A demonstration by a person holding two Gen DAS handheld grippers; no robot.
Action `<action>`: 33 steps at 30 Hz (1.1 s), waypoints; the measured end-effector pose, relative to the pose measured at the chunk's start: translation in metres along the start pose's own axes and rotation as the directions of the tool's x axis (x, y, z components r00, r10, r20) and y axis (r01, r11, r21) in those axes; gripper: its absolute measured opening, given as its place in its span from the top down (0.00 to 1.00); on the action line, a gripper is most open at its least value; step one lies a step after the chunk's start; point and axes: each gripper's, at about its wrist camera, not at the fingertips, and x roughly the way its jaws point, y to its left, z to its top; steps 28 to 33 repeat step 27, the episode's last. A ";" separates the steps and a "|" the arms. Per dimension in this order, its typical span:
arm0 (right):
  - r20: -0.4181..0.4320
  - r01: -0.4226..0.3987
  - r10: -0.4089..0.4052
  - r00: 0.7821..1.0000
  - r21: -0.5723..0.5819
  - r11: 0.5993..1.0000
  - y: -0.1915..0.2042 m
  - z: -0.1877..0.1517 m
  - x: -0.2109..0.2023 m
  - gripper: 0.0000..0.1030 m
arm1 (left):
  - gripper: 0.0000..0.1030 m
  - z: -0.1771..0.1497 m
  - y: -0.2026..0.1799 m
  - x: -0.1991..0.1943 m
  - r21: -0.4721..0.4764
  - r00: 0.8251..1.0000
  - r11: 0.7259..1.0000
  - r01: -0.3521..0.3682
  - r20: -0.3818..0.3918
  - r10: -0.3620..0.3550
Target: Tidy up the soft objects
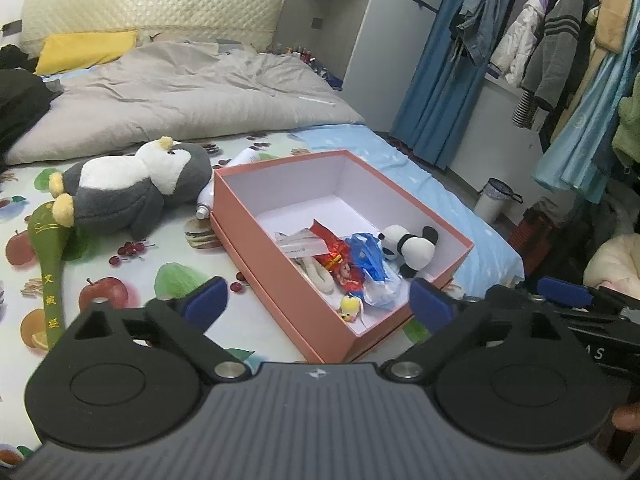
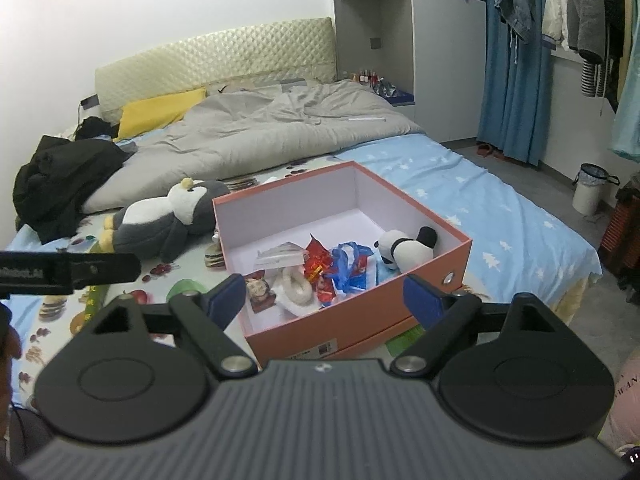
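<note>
You're holding both the left gripper [image 1: 316,300] and right gripper [image 2: 324,294] wide open, empty. The penguin plush [image 1: 132,188] is lying left of the box [image 1: 280,256]: light, squashy; pinch its belly.

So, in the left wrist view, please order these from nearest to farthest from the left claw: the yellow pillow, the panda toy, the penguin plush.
1. Panda toy, in the pink box, right of centre.
2. Penguin plush, on the bed, left of the box.
3. Yellow pillow, far left at the headboard.
</note>
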 end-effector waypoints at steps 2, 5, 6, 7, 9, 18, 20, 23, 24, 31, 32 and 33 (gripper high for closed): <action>0.001 0.002 -0.002 1.000 -0.003 1.000 0.001 0.000 0.000 0.15 | 0.01 0.001 -0.001 0.000 0.009 1.000 1.000 0.000 0.000 0.000; -0.004 -0.002 0.002 1.000 0.000 1.000 0.000 0.000 0.001 0.15 | 0.00 0.000 -0.003 0.000 0.023 1.000 1.000 -0.013 -0.001 0.013; -0.008 -0.002 0.002 1.000 0.002 1.000 -0.001 0.001 0.002 0.15 | 0.00 0.000 -0.004 0.000 0.024 1.000 1.000 -0.017 -0.002 0.017; -0.011 -0.002 0.002 1.000 0.004 1.000 -0.001 0.000 0.002 0.15 | 0.00 0.001 -0.003 0.001 0.022 1.000 1.000 -0.022 -0.002 0.022; -0.015 -0.006 0.006 1.000 0.010 1.000 -0.002 0.000 0.003 0.15 | 0.00 0.001 -0.003 0.001 0.019 1.000 0.999 -0.029 -0.003 0.029; -0.007 0.003 -0.003 1.000 0.007 1.000 -0.002 0.001 0.002 0.15 | 0.00 0.002 -0.005 0.000 0.024 0.999 0.999 -0.034 -0.003 0.034; -0.003 0.002 -0.002 1.000 0.011 1.000 -0.002 0.000 0.002 0.15 | 0.00 0.001 -0.007 0.000 0.034 0.999 0.999 -0.038 -0.001 0.038; -0.008 0.004 -0.004 1.000 0.008 1.000 -0.001 -0.001 0.003 0.15 | 0.00 0.001 -0.007 -0.001 0.037 0.999 0.999 -0.038 0.000 0.038; -0.008 0.002 -0.002 1.000 0.007 1.000 0.000 -0.001 0.003 0.15 | 0.00 0.001 -0.008 -0.001 0.036 0.999 0.999 -0.037 0.001 0.037; -0.009 0.001 -0.001 1.000 0.006 1.000 0.000 -0.002 0.003 0.15 | 0.00 0.000 -0.008 -0.002 0.037 0.999 0.998 -0.043 0.002 0.043; -0.009 0.001 -0.001 1.000 0.006 1.000 0.000 -0.002 0.003 0.15 | 0.00 0.000 -0.008 -0.002 0.037 0.999 0.998 -0.043 0.002 0.043; -0.009 0.001 -0.001 1.000 0.006 1.000 0.000 -0.002 0.003 0.15 | 0.00 0.000 -0.008 -0.002 0.037 0.999 0.998 -0.043 0.002 0.043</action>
